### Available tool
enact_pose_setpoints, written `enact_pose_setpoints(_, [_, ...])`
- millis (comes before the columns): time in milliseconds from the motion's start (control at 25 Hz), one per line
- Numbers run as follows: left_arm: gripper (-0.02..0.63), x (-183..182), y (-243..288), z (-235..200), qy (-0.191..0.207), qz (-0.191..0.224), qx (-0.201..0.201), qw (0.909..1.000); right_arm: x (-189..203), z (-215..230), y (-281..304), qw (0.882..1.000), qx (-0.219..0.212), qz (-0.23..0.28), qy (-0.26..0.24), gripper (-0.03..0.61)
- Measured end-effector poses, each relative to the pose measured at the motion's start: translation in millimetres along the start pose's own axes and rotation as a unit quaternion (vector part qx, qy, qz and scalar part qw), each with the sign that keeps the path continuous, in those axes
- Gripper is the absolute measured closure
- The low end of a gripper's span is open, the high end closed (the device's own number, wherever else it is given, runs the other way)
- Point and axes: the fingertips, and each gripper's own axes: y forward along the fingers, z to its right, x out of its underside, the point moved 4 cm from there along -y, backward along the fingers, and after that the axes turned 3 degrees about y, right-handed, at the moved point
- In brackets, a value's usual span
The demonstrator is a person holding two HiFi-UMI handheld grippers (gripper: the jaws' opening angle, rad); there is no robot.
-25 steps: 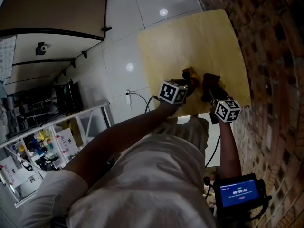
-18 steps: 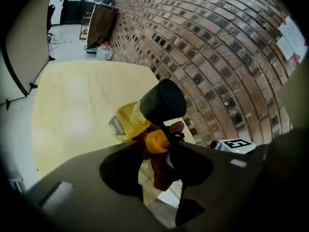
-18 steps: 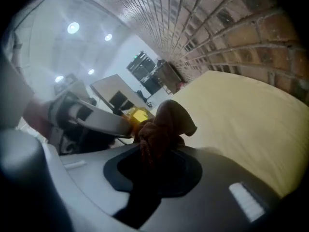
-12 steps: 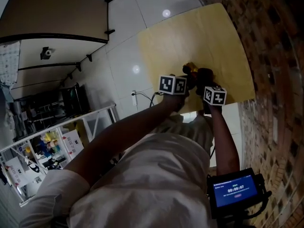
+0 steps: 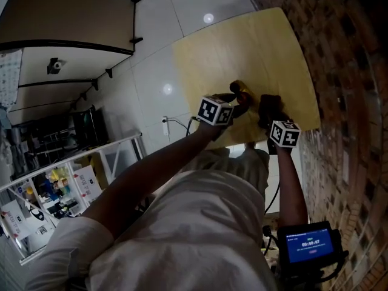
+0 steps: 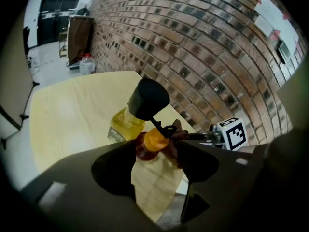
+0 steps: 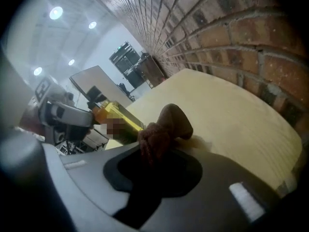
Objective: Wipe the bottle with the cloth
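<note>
right gripper point(image 7: 154, 161) is pulling back right and down from the bottle point(image 6: 155, 139), now apart from the left gripper point(image 6: 155, 154); half a second ago the two were side by side. we're keeping it clenched on the brown cloth point(image 7: 164, 127), which is bunching up above the jaws. left jaws have just been opening. we're seeing them released, with the orange-capped bottle standing between them and cloth just to its right. bottle is sitting on the near half of the yellow table point(image 5: 242, 41), brick wall point(image 5: 345, 71) to the right. second bottle point(image 6: 125, 123), holding yellow liquid, is standing just beyond it.
</note>
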Motion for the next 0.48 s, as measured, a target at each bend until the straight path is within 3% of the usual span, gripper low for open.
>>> enact_pose_setpoints(120, [0.321,-1,-1,1,0.055,-0.010,0.000,0.9984,-8,-13,-33,0.998,-0.040,0.037,-0.008,0.512])
enact_pose_setpoints(240, [0.328,-3,-1,-2,0.053,0.004,0.014,0.9985,-12,-49,-43,0.993,-0.100,0.055,-0.028,0.512])
enact_pose_setpoints(360, [0.419,-4,-2,-2,-0.006,0.031,0.034,0.9989,-3,-76,-32,0.989,-0.126,0.040,-0.067,0.512])
enact_pose_setpoints(480, [0.414,-6,-3,-7,-0.097,0.055,0.039,0.9931,20,-89,-9,0.984,-0.127,0.002,-0.125,0.512])
